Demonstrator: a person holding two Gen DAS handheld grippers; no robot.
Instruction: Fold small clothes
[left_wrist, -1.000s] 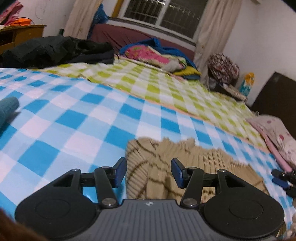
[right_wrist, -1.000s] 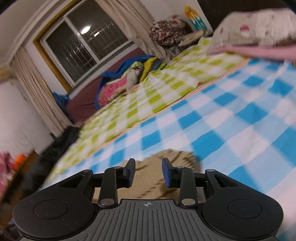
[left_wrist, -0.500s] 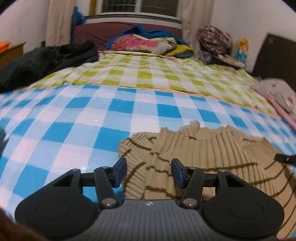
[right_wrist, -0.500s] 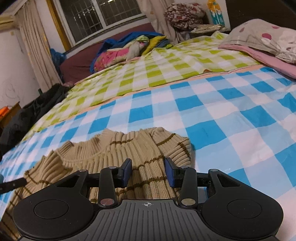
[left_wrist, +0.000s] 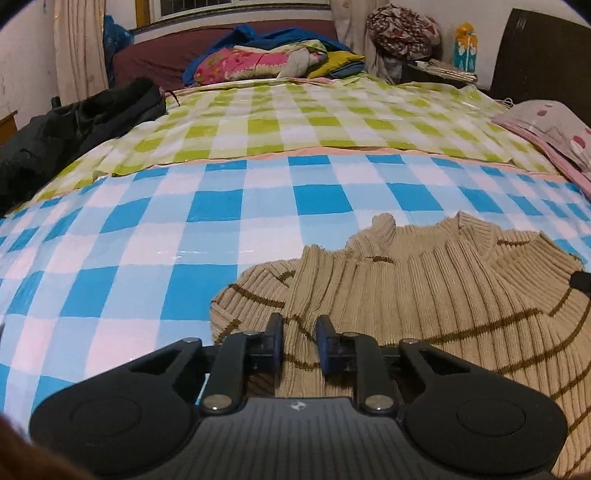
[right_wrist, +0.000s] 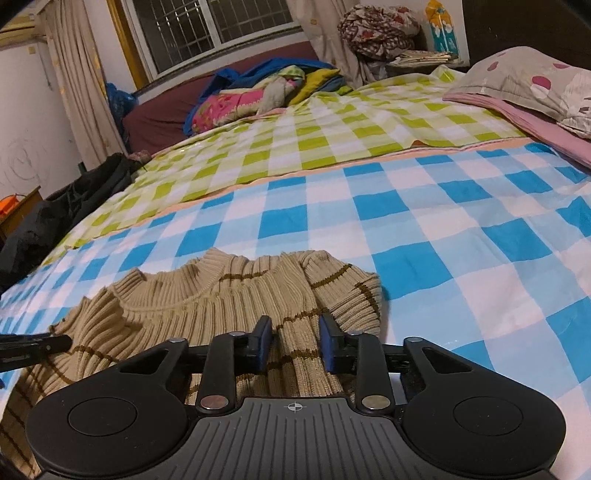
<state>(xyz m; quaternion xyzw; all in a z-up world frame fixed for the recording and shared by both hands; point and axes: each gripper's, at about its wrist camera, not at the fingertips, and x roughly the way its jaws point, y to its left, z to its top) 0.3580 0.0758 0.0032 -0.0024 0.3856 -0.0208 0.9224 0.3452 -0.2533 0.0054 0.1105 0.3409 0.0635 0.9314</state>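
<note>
1. Across the whole bed, a blue-and-white checked sheet (left_wrist: 221, 206) is spread on the near half, with a green-and-white checked sheet (left_wrist: 295, 125) laid beyond it.
2. At the far edge, a pile of bright bedding (right_wrist: 258, 92) is heaped under the barred window (right_wrist: 207, 26), and a dark jacket (left_wrist: 74, 125) is dumped on the left side. A spotted pillow (right_wrist: 524, 81) is seen off to the right.
3. On the blue checks, a small beige ribbed sweater (left_wrist: 443, 288) with brown stripes is laid out flat-ish, collar pointing away, both sleeves bunched up at the sides.
4. Over the sweater's left sleeve area, the left gripper (left_wrist: 298, 341) is lowered; its jaws have just been closing, and a raised ridge of knit is pinched between the blue pads.
5. Over the other sleeve side, the right gripper (right_wrist: 295, 345) is set down the same way, jaws just closing too, with a fold of striped knit caught between them.
</note>
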